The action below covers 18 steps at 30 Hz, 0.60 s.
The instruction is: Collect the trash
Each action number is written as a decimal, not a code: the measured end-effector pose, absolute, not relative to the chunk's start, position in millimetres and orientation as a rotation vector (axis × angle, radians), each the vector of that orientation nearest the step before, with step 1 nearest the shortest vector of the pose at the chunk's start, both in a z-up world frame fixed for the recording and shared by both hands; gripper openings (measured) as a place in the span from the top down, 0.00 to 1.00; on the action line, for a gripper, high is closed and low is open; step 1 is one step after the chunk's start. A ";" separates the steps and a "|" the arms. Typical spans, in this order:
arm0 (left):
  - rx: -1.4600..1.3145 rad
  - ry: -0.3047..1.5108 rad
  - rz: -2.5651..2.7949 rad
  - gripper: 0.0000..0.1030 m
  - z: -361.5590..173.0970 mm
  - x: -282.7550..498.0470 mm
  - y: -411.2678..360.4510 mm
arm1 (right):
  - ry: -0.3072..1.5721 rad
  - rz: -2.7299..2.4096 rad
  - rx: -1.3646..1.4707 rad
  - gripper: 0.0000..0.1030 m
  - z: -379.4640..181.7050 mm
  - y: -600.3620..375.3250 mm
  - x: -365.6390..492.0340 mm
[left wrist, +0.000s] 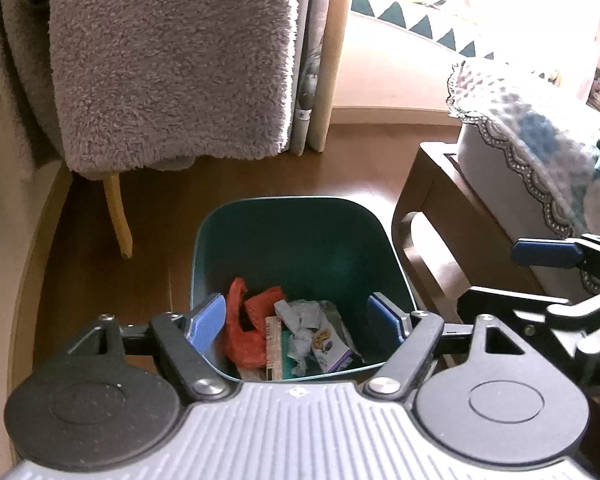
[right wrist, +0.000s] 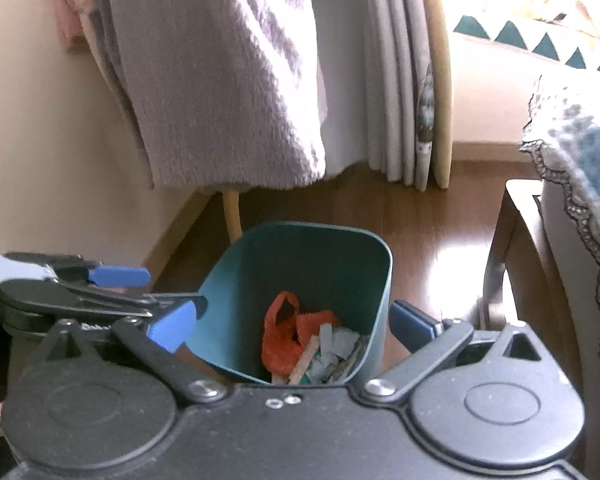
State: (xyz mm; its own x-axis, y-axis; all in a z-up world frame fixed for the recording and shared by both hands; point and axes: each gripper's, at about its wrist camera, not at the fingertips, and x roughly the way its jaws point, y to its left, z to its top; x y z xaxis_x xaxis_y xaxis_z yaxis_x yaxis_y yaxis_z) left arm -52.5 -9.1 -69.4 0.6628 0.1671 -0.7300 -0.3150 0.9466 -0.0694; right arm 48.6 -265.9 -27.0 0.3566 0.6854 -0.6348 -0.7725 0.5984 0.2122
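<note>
Nearest in each wrist view is the tool itself. The left tool hangs above the bin with its blue pads spread wide and nothing between them; the right tool is likewise spread and empty, aimed down at the same opening. Each tool also shows at the edge of the other's view, so the two sit side by side over the bin, a placement that suits dropping things straight in.

Just beyond the pads stands the teal bin on the wooden floor. The collected trash lies at its bottom: an orange plastic bag, crumpled paper, a small printed carton and a pale wooden strip. With both tools empty and the rubbish inside, the drop looks done.

To the right, near the bin, is a dark wooden stand bearing a lace-edged cloth. Farther back, a fluffy grey blanket drapes over a chair with a pale leg, beside curtains.
</note>
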 end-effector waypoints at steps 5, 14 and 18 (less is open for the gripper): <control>-0.138 0.803 0.303 0.24 -75.2 -56.2 -21.8 | 0.722 0.904 -0.133 0.00 -30.6 -272.4 38.6; -0.131 0.813 0.320 0.24 -80.8 -58.2 -28.0 | 0.669 0.814 -0.113 0.00 -33.4 -280.8 35.4; -0.132 0.812 0.331 0.24 -81.8 -60.6 -28.5 | 0.684 0.791 -0.100 0.00 -37.2 -280.6 39.8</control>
